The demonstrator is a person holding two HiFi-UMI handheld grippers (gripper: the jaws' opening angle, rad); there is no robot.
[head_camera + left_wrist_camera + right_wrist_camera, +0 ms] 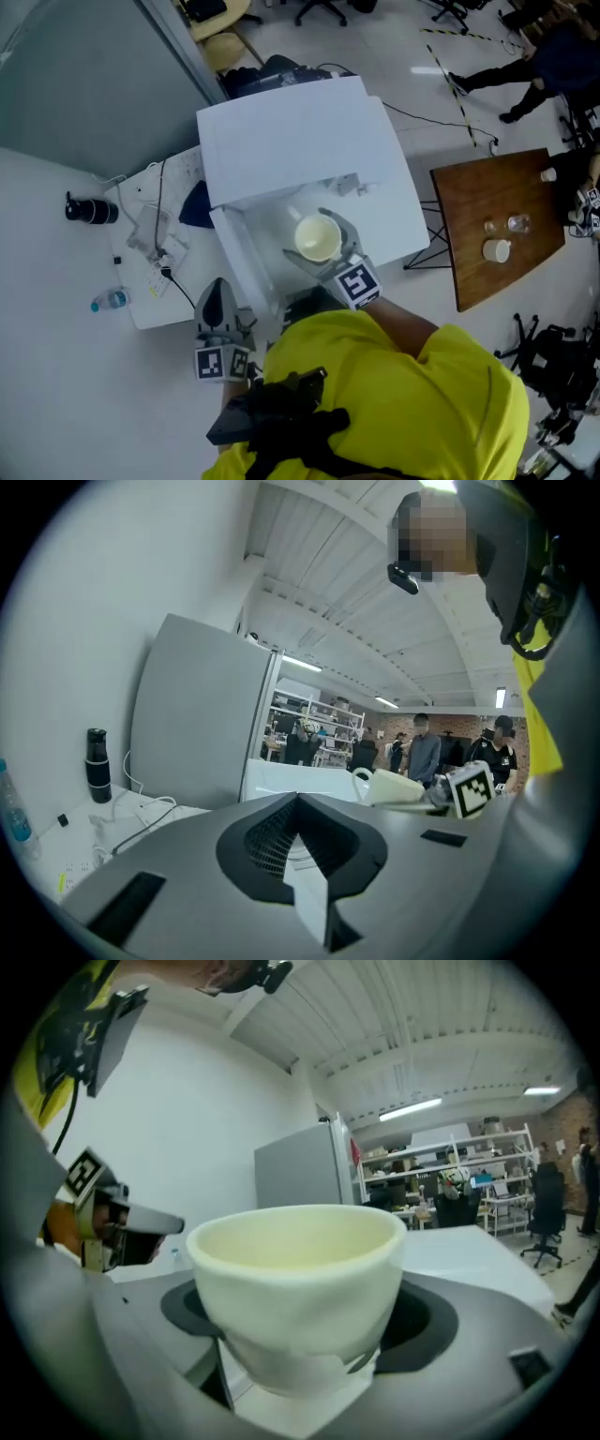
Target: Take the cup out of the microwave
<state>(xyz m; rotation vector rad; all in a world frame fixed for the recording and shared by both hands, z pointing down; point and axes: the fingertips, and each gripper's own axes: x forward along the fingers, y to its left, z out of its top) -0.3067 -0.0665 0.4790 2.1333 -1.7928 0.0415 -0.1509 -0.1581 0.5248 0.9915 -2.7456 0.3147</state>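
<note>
A cream cup [317,238] hangs in front of the white microwave's [291,141] open front, held by my right gripper [319,244], which is shut on it. In the right gripper view the cup [295,1269] fills the space between the grey jaws, upright and seemingly empty. My left gripper [217,302] is lower left, by the table [155,311] edge, jaws together with nothing between them. From the left gripper view [300,855] the cup [394,785] and the right gripper's marker cube [473,789] show to the right.
A black bottle [91,210] stands against the wall and a small water bottle [111,300] lies near the table's left edge. Cables and a power strip [155,246] lie left of the microwave. A brown table [497,202] with cups stands at right. People stand far off.
</note>
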